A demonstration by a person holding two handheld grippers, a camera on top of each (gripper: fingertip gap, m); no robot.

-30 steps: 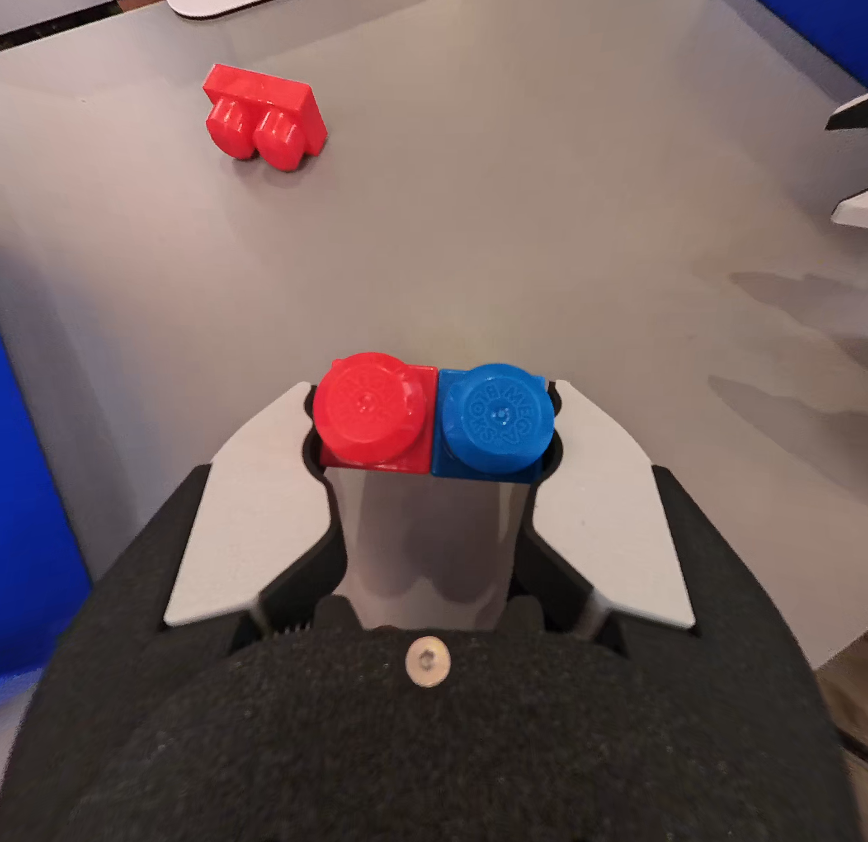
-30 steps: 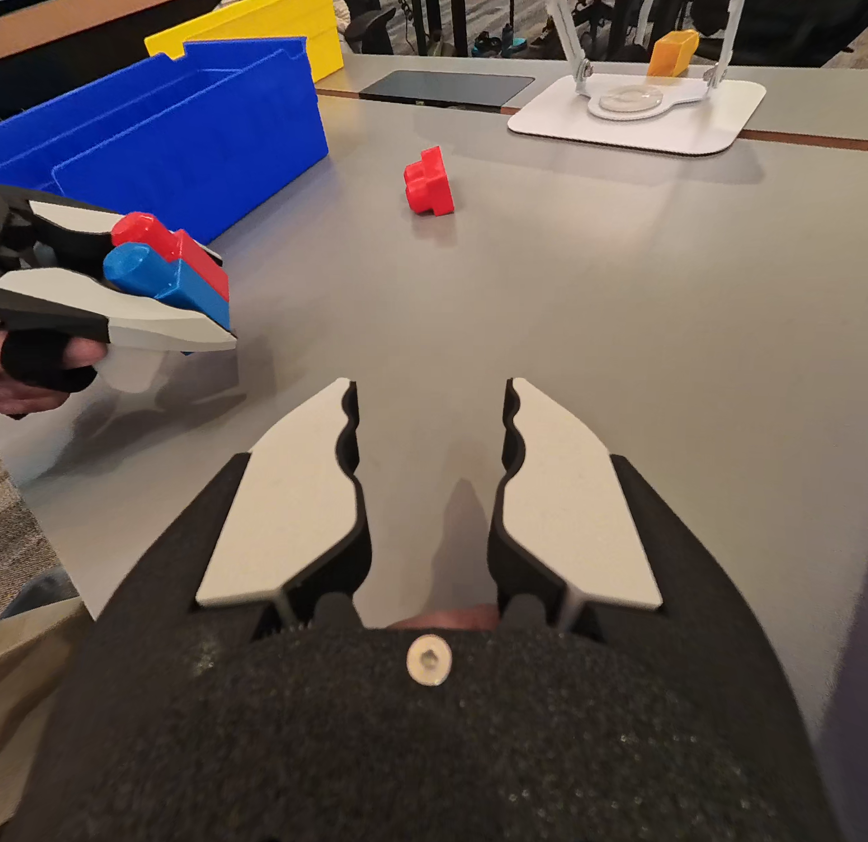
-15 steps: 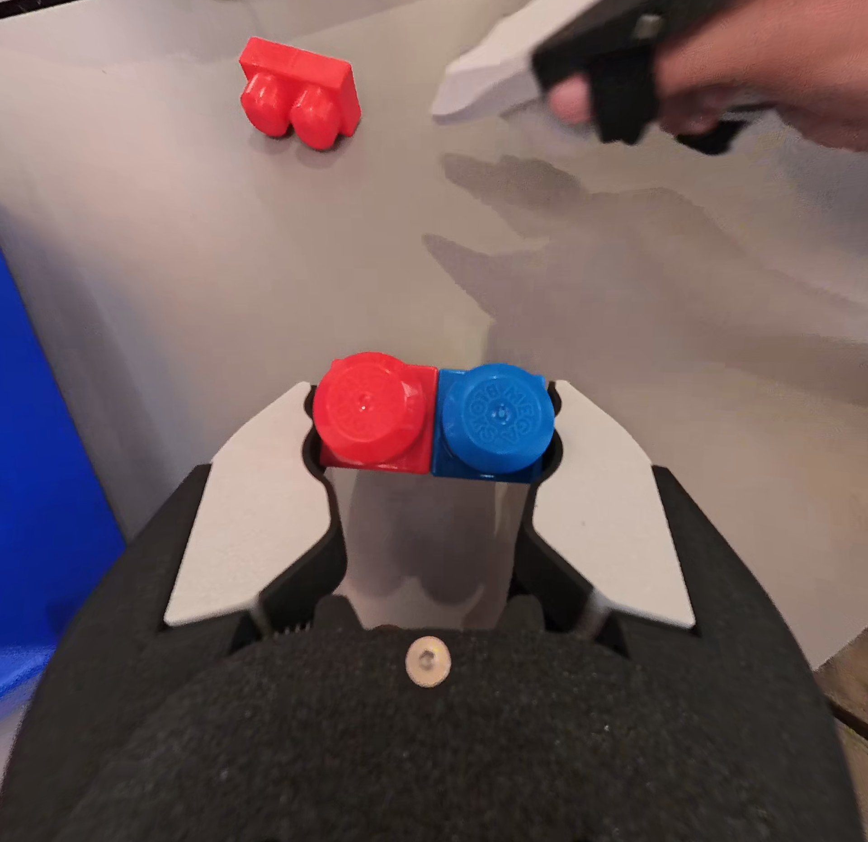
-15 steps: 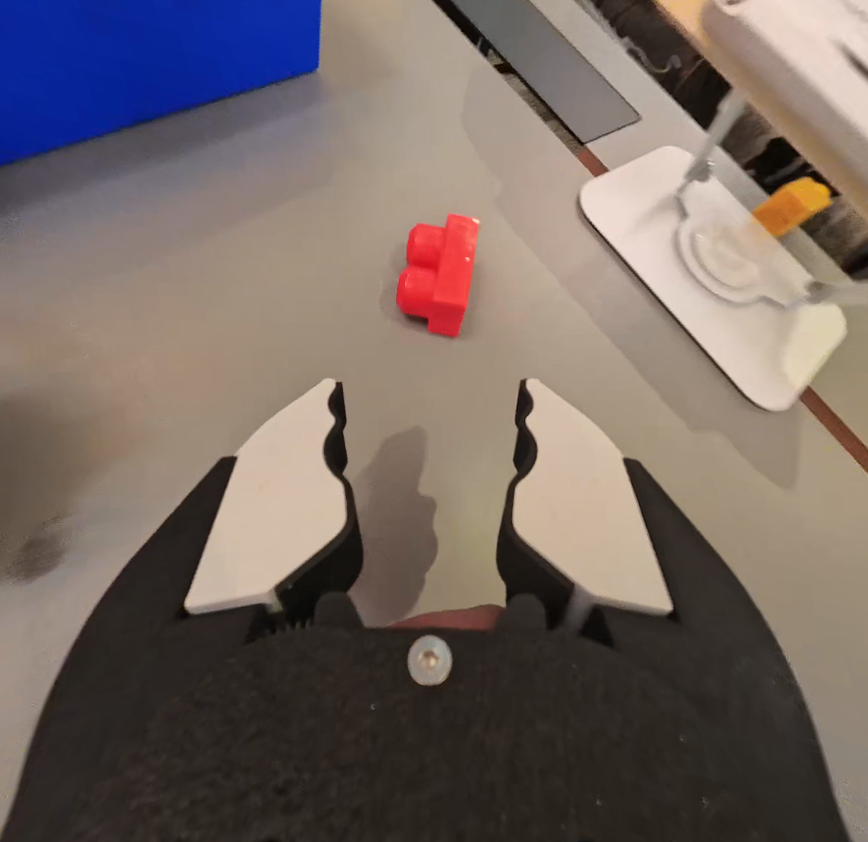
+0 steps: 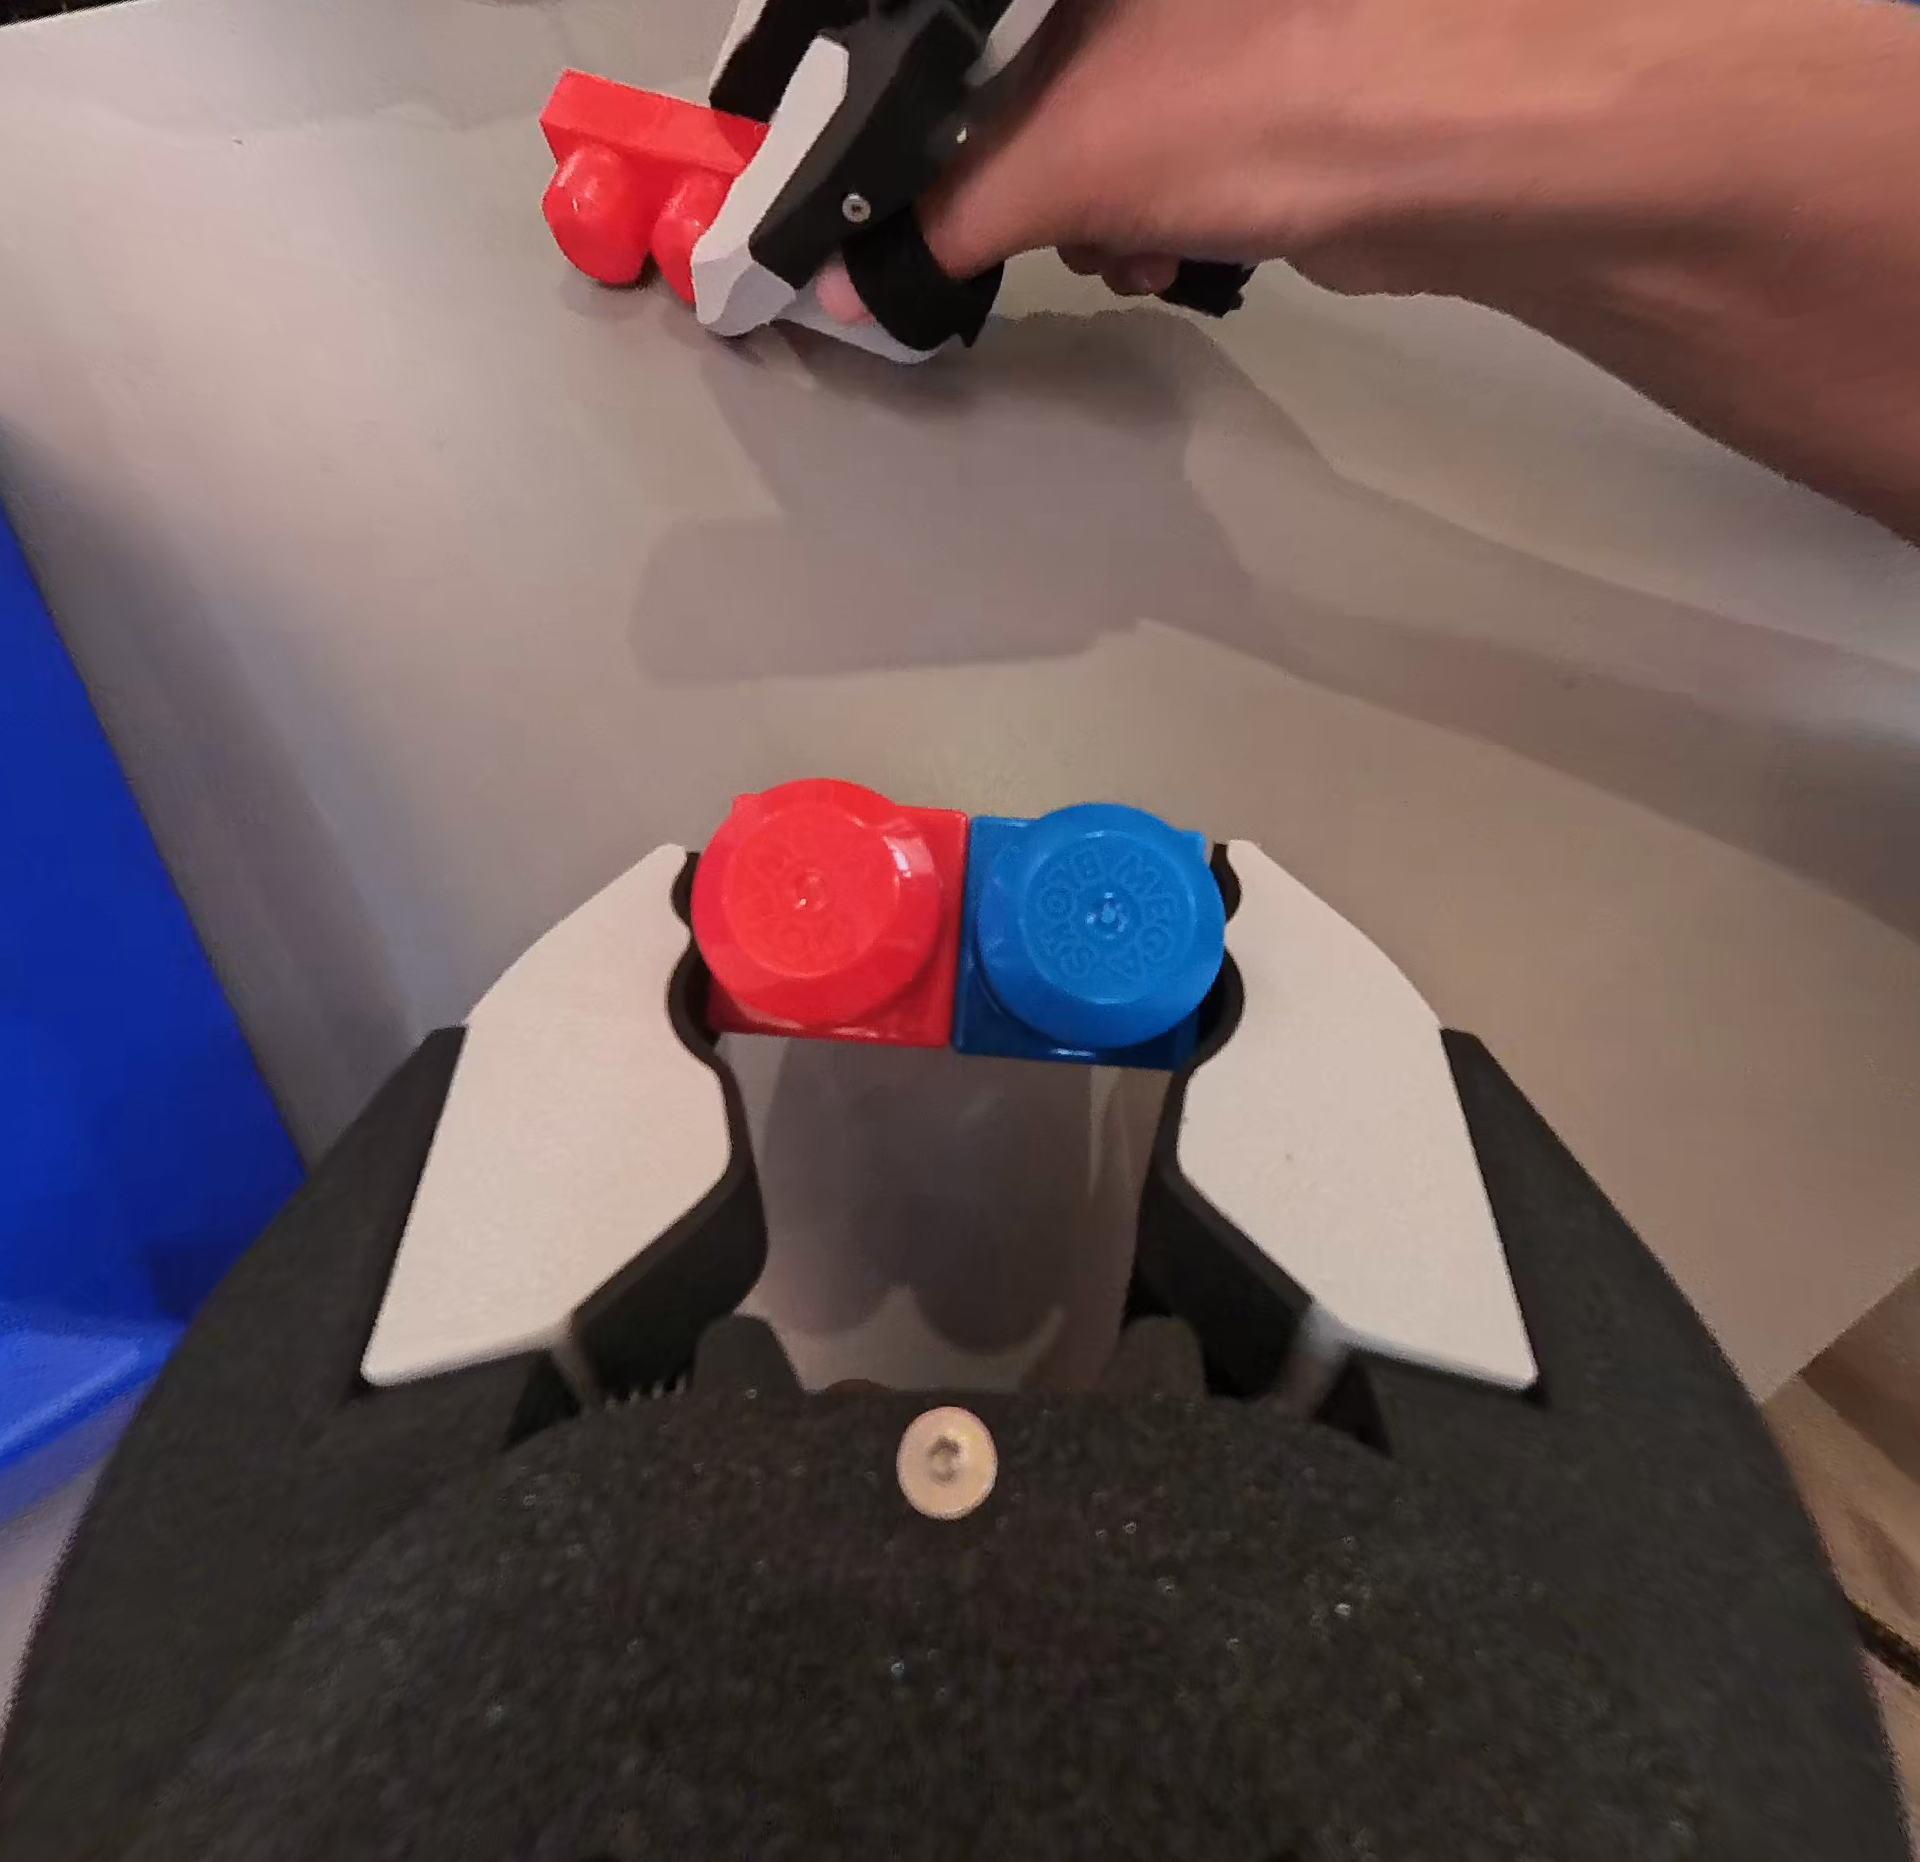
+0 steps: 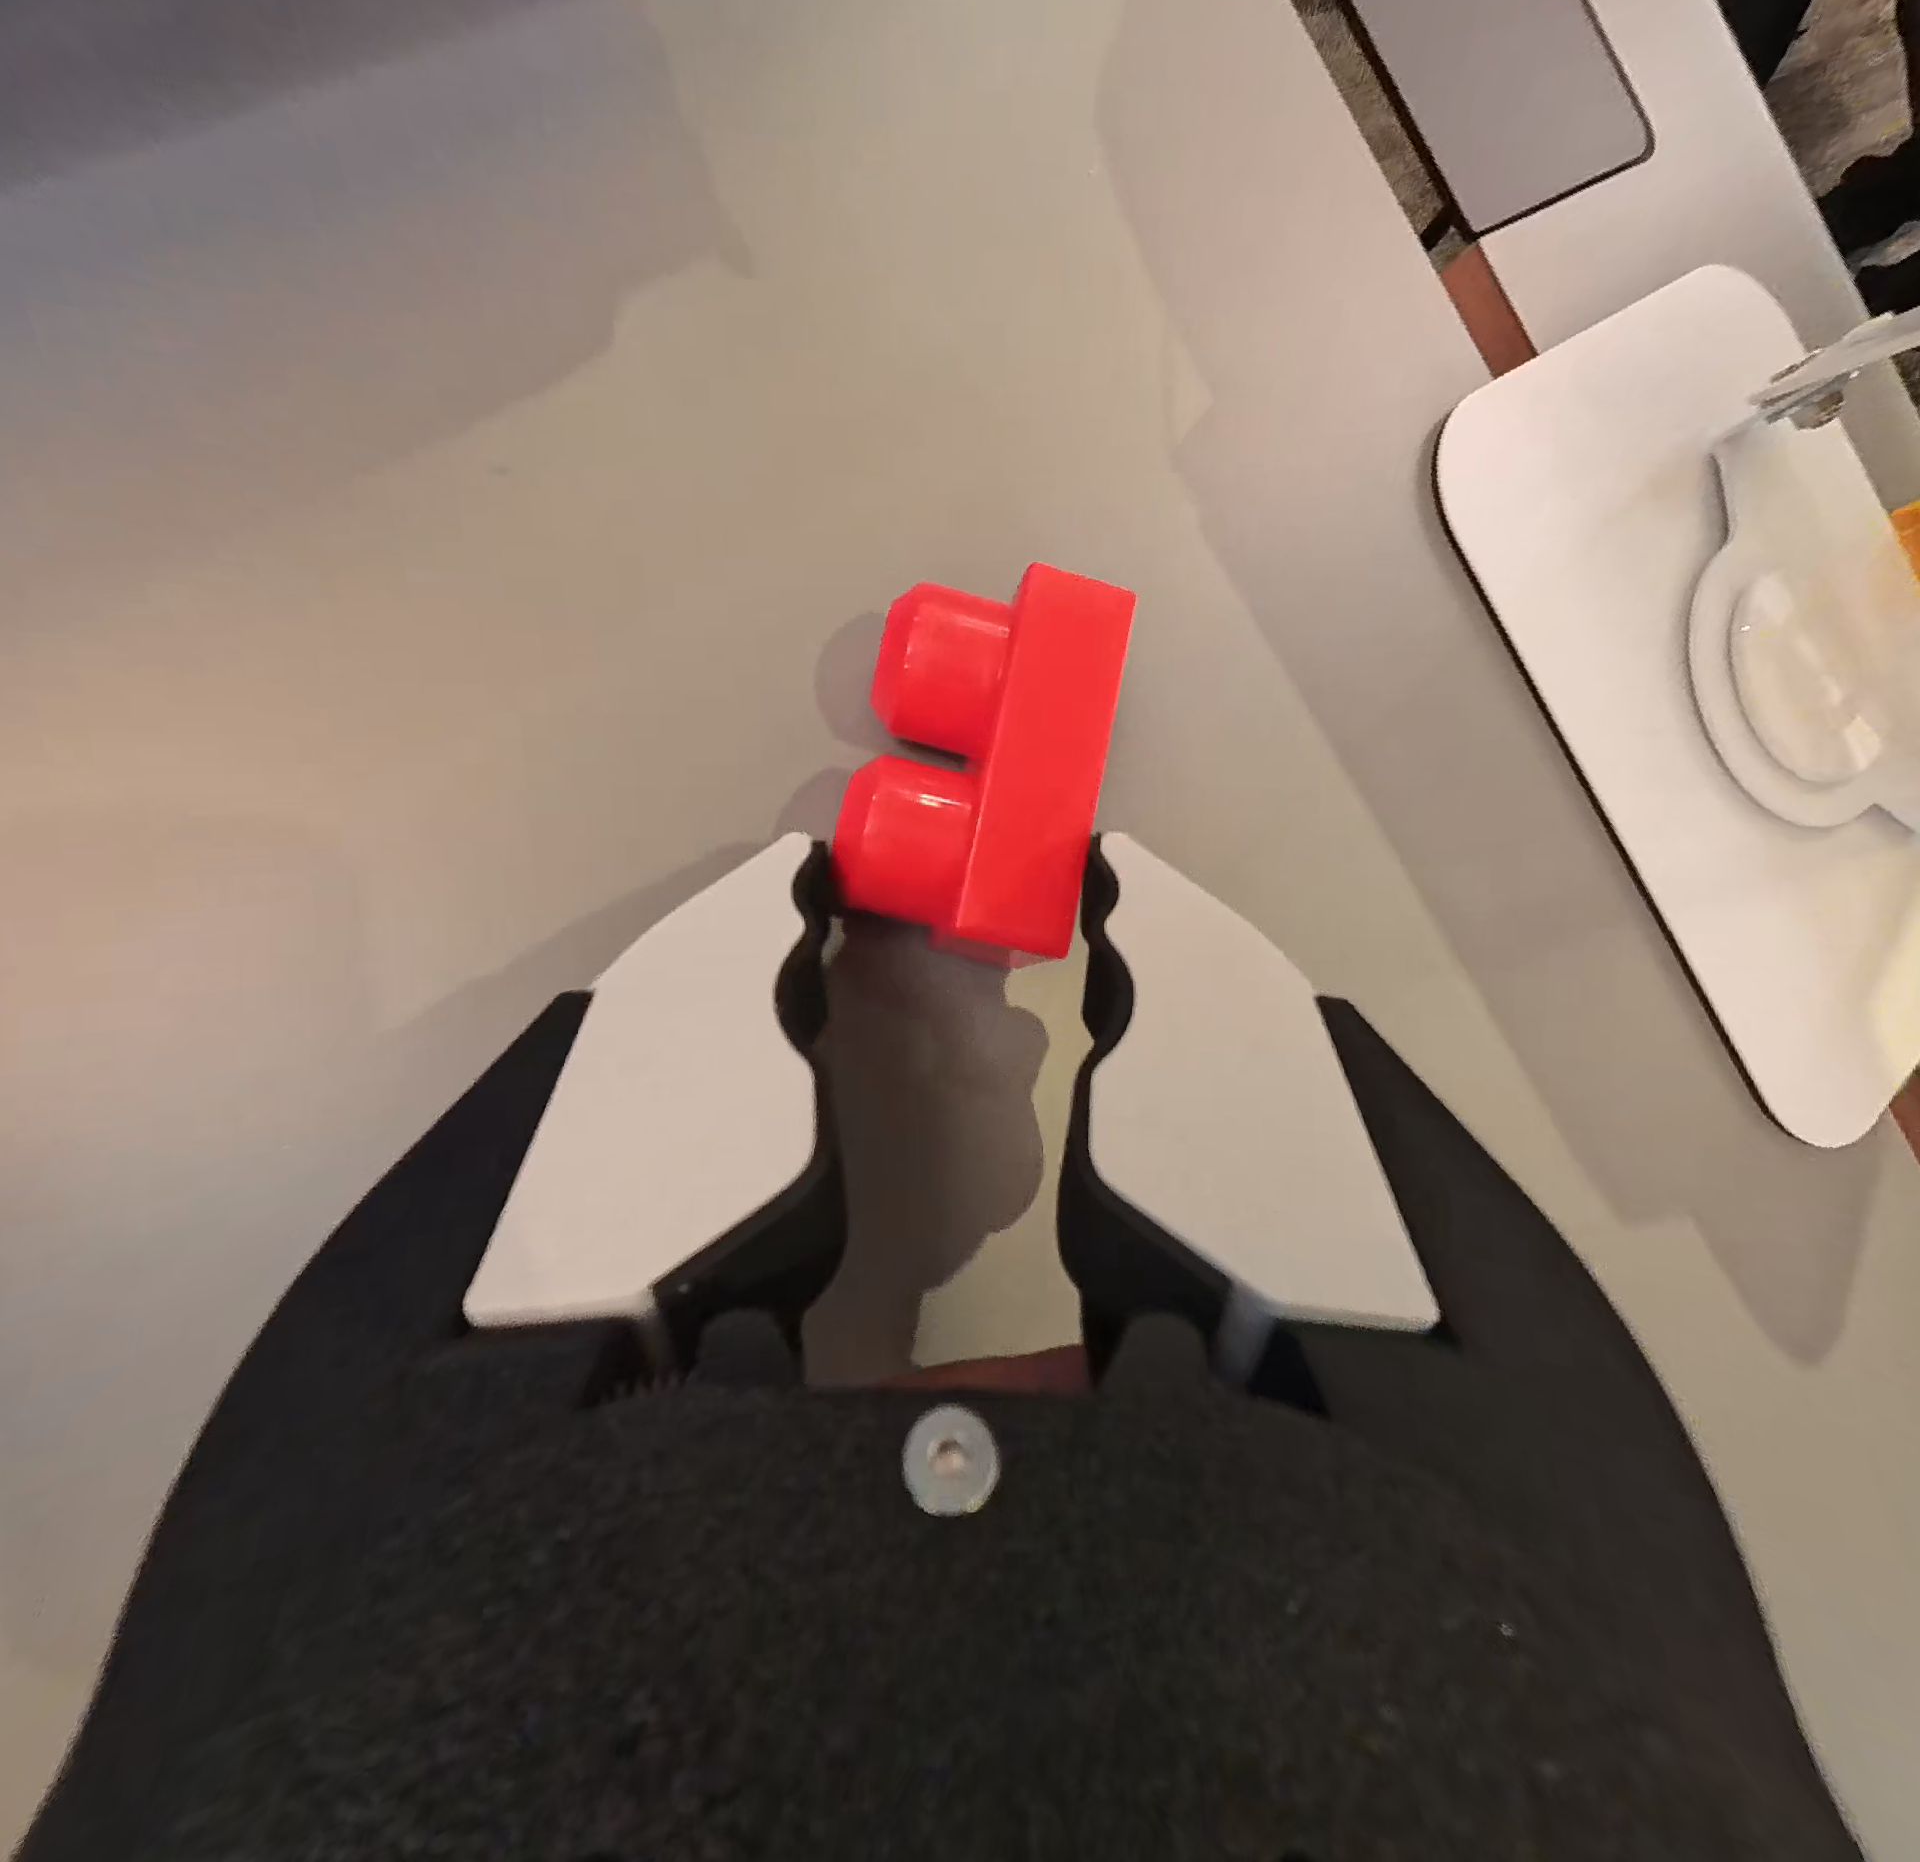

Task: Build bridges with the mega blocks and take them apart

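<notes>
— Where do we have the blocks?

— A small red plastic one-stud block (image 5: 826, 913) and a matching blue plastic one-stud block (image 5: 1091, 934) sit side by side, pinched together in our left gripper (image 5: 956, 929) above the grey desk (image 5: 416, 565).

— And the right?

— Our right gripper (image 6: 956, 882) pinches the near end of a red plastic two-stud block (image 6: 997, 752) lying on its side on the desk, a white base plate (image 6: 1558, 773) to its right.

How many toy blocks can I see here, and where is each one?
3. A red single block and a blue single block sit side by side in the left tool; a red two-stud block lies on the table between the right tool's fingertips.
</notes>
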